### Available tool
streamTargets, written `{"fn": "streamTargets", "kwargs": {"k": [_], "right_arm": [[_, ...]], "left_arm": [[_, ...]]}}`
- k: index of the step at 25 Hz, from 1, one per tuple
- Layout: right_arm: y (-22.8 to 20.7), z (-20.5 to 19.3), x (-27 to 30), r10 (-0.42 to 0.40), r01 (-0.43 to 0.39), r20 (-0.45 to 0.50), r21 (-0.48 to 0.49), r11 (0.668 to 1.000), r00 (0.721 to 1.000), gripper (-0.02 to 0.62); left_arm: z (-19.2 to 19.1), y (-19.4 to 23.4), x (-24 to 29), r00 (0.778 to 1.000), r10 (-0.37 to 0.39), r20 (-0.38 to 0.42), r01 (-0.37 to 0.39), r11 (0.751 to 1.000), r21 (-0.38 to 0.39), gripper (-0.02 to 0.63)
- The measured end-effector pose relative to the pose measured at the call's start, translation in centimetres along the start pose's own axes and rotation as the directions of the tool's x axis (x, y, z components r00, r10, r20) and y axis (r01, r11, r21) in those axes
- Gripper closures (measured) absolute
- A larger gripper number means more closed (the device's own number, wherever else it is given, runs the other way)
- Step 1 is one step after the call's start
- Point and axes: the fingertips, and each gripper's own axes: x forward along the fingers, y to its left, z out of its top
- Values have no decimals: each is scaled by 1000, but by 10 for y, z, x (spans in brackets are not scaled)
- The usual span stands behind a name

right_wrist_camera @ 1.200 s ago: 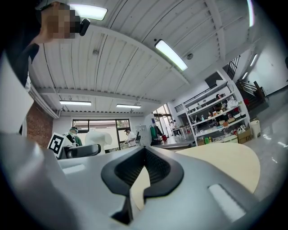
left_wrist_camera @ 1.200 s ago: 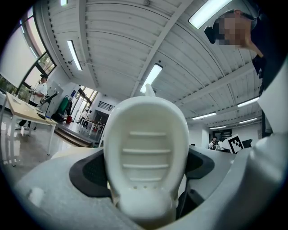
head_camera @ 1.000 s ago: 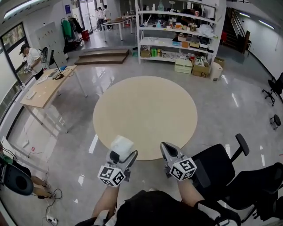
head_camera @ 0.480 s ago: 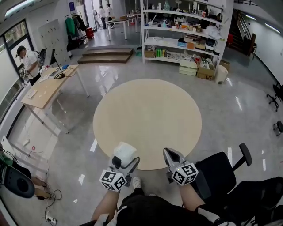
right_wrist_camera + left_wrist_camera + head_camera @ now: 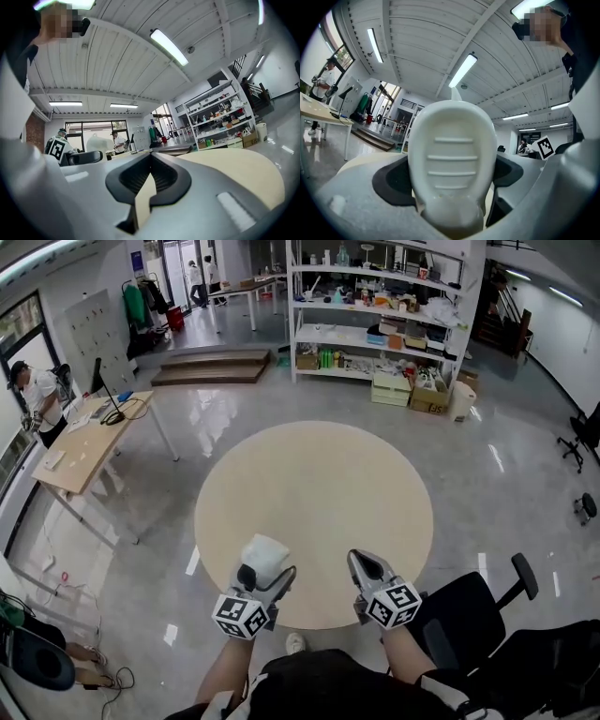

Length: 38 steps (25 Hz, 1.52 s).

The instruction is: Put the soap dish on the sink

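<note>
In the head view, my left gripper (image 5: 267, 570) is shut on a white oval soap dish (image 5: 263, 555) and holds it above the near edge of a round beige table (image 5: 314, 493). In the left gripper view the soap dish (image 5: 452, 159) fills the middle, ridged side toward the camera, clamped between the dark pads (image 5: 391, 183). My right gripper (image 5: 362, 564) hovers a little to the right of it over the same edge, jaws together and holding nothing. The right gripper view shows only a thin wedge of tabletop between the right gripper's pads (image 5: 161, 176). No sink is in view.
A black office chair (image 5: 469, 615) stands close at my right. A wooden desk (image 5: 80, 442) with a person (image 5: 37, 395) beside it is at the left. Stocked white shelves (image 5: 375, 315) and low steps (image 5: 211, 367) lie beyond the table.
The table has come nearer, and both grippers now reach further over its near edge. The soap dish stays clamped in the left gripper, and the right jaws stay together.
</note>
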Motion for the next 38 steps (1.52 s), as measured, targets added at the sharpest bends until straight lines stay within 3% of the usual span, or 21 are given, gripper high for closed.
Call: {"fn": "streamTargets", "kwargs": {"k": [12, 27, 31, 38], "right_arm": [[-25, -15, 60, -73, 73, -28, 16, 997, 997, 589], [-61, -56, 52, -126, 130, -152, 20, 991, 980, 589], [-64, -66, 53, -130, 137, -176, 32, 990, 976, 589], [-70, -100, 40, -141, 161, -234, 71, 984, 962, 589]], "left_arm": [[-28, 66, 42, 992, -1, -126, 0, 1000, -9, 137], [-89, 63, 63, 955, 9, -297, -29, 998, -63, 137], [-105, 63, 65, 938, 6, -348, -31, 997, -64, 137], [-149, 63, 60, 883, 26, -468, -63, 996, -64, 137]]}}
